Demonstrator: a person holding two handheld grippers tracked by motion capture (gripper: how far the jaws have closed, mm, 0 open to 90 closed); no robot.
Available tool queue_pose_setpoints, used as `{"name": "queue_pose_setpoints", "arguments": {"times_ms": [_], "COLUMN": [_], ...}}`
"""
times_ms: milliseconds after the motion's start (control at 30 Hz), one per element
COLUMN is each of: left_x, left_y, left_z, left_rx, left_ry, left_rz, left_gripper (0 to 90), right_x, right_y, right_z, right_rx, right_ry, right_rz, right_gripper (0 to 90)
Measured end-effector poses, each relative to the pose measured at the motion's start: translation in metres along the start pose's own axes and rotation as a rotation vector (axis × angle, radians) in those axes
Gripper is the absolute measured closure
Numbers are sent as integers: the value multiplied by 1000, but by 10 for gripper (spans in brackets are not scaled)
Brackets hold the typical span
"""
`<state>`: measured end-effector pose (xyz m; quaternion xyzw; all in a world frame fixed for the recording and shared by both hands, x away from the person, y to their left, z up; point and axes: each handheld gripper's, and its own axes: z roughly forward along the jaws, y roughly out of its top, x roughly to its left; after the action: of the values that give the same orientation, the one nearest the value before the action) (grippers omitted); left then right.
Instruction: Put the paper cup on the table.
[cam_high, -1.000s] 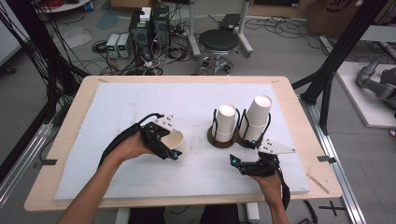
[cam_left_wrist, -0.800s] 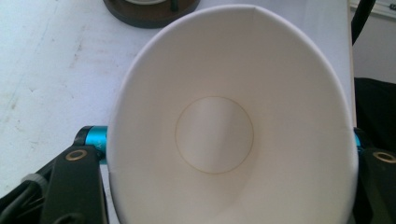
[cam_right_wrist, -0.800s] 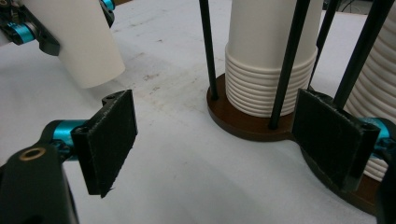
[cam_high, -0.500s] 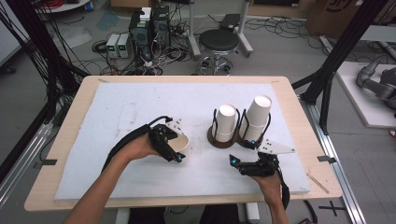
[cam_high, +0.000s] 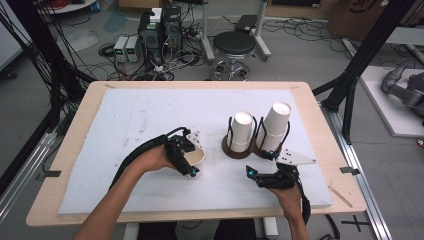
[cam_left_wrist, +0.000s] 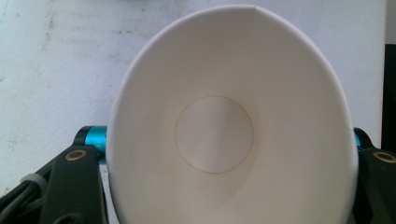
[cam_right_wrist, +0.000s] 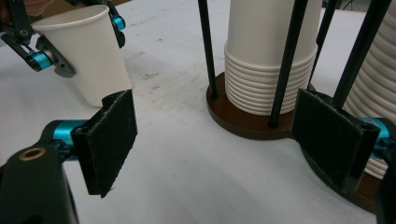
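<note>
Paper cup (cam_high: 194, 159) sits squeezed in my left gripper (cam_high: 186, 159), its mouth facing the gripper's camera, at the near middle of the white mat (cam_high: 150, 115). My right gripper (cam_high: 272, 176) rests open and empty, near right. Farther, two cup stacks (cam_high: 241, 131) stand in wire holders.

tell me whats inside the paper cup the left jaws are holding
Nothing: the paper cup is empty down to its round white bottom. The strip of wall nearest the camera, below the frame's edge, is cut off.
</note>
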<state>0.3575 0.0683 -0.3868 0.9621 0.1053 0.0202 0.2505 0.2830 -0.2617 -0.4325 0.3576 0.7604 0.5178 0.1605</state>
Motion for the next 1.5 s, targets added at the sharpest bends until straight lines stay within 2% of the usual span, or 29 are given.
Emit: {"name": "queue_pose_setpoints", "arguments": {"times_ms": [500,633,733,900,1200,1500], "left_x": [-1,0,-1,-2,-1,-2], "left_y": [3,3,3,2,-6,-23], "left_z": [2,4,4,7,4,-2], "left_rx": [10,15,-6,-11,-40,-81], "left_ry": [2,10,6,-11,-35,-26], "left_rz": [1,-6,-13,0,-22,-56], "left_gripper": [279,227,163,105,83,84], "right_x": [0,1,0,0,-1,0], "right_y": [0,0,0,0,0,-1], "right_z": [0,0,0,-1,-1,1], "right_rx": [0,-1,-6,-7,-6,1], "right_ry": [-1,0,-3,-4,-4,-1], "right_rz": [0,3,-5,-1,-5,-3], "right_gripper": [150,150,151,151,151,150]}}
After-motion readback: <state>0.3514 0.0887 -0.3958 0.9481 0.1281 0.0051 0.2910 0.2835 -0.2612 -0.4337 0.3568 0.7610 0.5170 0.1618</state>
